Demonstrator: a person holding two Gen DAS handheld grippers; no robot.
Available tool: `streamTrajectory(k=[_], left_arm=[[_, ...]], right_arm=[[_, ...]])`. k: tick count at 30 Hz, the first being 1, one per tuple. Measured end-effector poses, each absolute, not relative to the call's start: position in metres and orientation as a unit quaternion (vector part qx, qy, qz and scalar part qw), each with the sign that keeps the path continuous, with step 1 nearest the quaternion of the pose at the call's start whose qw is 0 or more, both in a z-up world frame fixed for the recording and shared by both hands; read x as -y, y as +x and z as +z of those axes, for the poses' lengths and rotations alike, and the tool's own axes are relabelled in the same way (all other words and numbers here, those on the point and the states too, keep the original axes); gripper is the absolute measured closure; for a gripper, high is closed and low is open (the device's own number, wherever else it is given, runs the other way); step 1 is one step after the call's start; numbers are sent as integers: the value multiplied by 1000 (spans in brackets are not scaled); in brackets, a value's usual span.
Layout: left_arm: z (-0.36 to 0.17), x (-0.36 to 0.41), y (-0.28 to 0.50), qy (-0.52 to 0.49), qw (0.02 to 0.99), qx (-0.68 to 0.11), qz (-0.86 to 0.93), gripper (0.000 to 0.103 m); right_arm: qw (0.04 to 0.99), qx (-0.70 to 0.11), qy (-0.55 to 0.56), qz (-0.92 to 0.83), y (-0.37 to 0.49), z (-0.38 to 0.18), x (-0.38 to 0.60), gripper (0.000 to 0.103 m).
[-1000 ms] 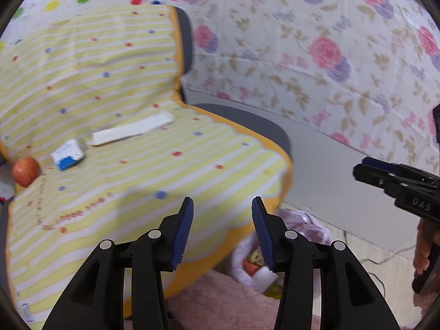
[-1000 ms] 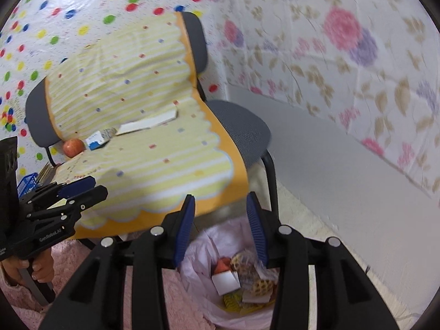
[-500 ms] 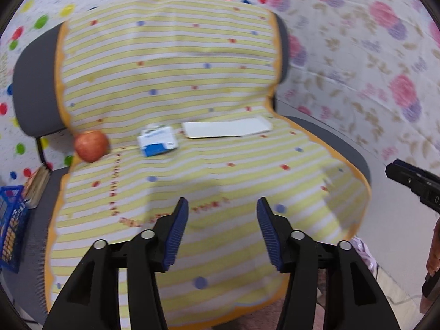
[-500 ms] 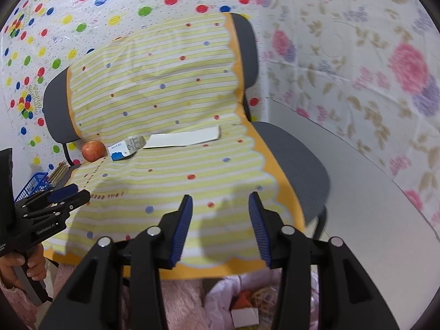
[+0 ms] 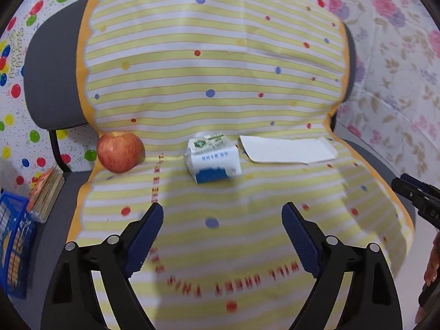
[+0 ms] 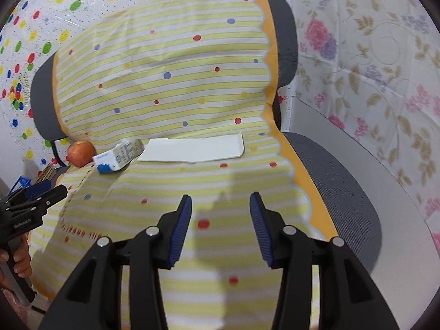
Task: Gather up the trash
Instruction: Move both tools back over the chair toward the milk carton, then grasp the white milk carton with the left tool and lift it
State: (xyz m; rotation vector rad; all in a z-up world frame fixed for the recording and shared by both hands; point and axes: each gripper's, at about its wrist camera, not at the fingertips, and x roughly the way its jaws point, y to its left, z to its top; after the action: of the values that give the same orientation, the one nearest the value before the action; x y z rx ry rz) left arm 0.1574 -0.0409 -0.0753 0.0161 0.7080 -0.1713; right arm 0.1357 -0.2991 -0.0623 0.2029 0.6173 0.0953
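Left tool (image 5: 221,231) spread wide, empty, aimed at milk carton (image 5: 213,158) lying on its side mid-seat on striped cloth (image 5: 214,63). Carton near but apart from fingertips, roughly centred between them. Right tool (image 6: 220,216) also parted, holding nothing, pointed at flat white card (image 6: 192,150) further back on seat. Card just right of carton, apart from it in left view. Red apple (image 5: 119,151) left of carton, at cloth edge against chair back.

Risks, judged from layout:
- Cloth loose and draped over chair (image 6: 338,187); low fingers likely to snag and bunch fabric, dragging carton or rolling apple off edge.
- Carton looks light and possibly empty; off-centre closing could skid it away or crush it.
- Card lies flush; pinching flat paper off soft cloth likely to catch fabric instead.
- Apple probably not trash; stray nudge a hazard.
- Two tools close together; collision possible if both reach at once.
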Motion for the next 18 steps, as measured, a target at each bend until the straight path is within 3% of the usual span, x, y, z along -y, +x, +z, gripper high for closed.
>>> streamTrajectory(k=[5,7,14,18], left_arm=[[-85,52,200,14,925,-372,-71,15],[-89,55,215,10,922,-381,-65,15],[-102,61,264,-10,909,-416,-38,15],[-109,65,284,-10,905,-425,-27,16]], right_arm=[[944,-310,100,49,170,-64,299,56],[943,-313,101,45,185,-66,302,43],[934,-337,110,39,237,-80,316,43],[931,-342,117,42,253,-85,321,48]])
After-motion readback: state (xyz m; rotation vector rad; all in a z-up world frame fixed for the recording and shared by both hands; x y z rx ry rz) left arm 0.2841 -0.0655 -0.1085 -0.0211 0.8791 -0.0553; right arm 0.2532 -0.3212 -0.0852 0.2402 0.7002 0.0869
